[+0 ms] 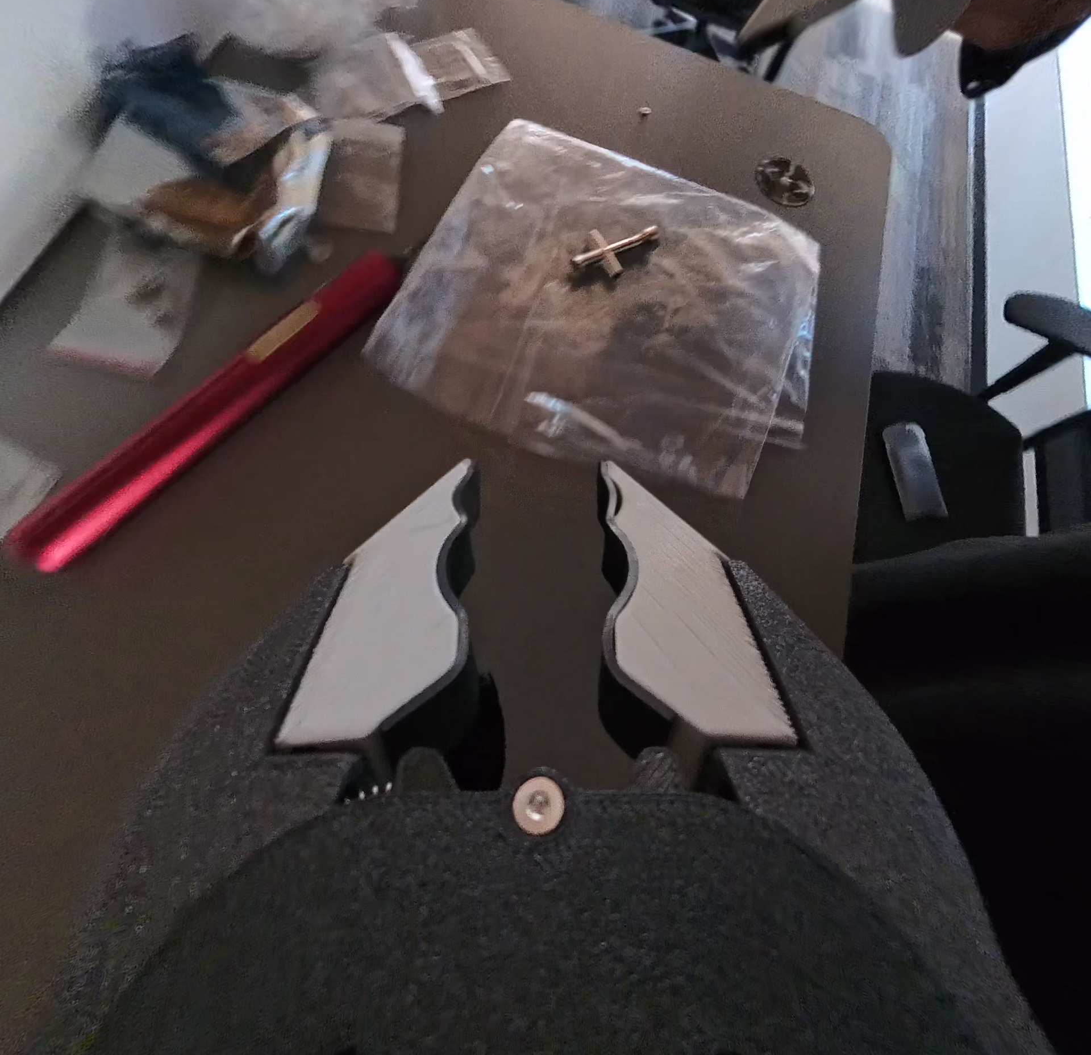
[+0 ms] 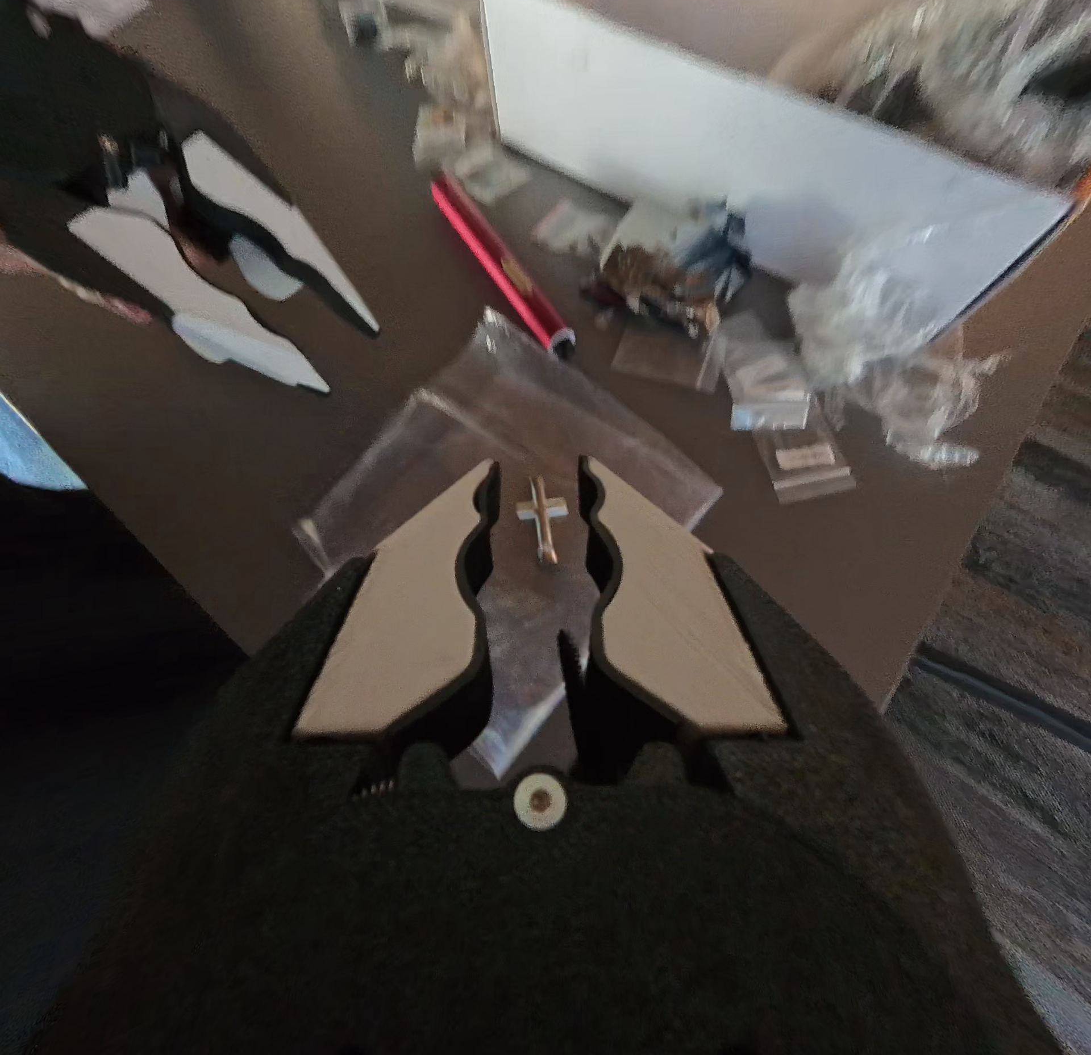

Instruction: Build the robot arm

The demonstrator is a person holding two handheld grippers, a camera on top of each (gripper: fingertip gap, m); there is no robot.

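Observation:
A small metal cross-shaped piece (image 1: pixel 611 251) lies on a clear plastic bag (image 1: pixel 596 318) on the dark brown table (image 1: pixel 295 554). My left gripper (image 1: pixel 536 472) is open and empty, just short of the bag's near edge. My right gripper (image 2: pixel 536 466) is open, low over the bag (image 2: pixel 502 419), with the cross piece (image 2: pixel 542 513) lying between its fingers, untouched. The left gripper also shows in the right wrist view (image 2: pixel 354 357) at the upper left, open.
A red tube (image 1: pixel 206 401) lies left of the bag. Small clear packets (image 1: pixel 448 64), crumpled foil wrappers (image 1: pixel 236 182) and a white box (image 2: pixel 738 159) crowd the table's far side. The table edge (image 1: pixel 868 377) is close on the right, with black office chairs (image 1: pixel 956 495) beyond. Left tips to right tips: about 15 cm.

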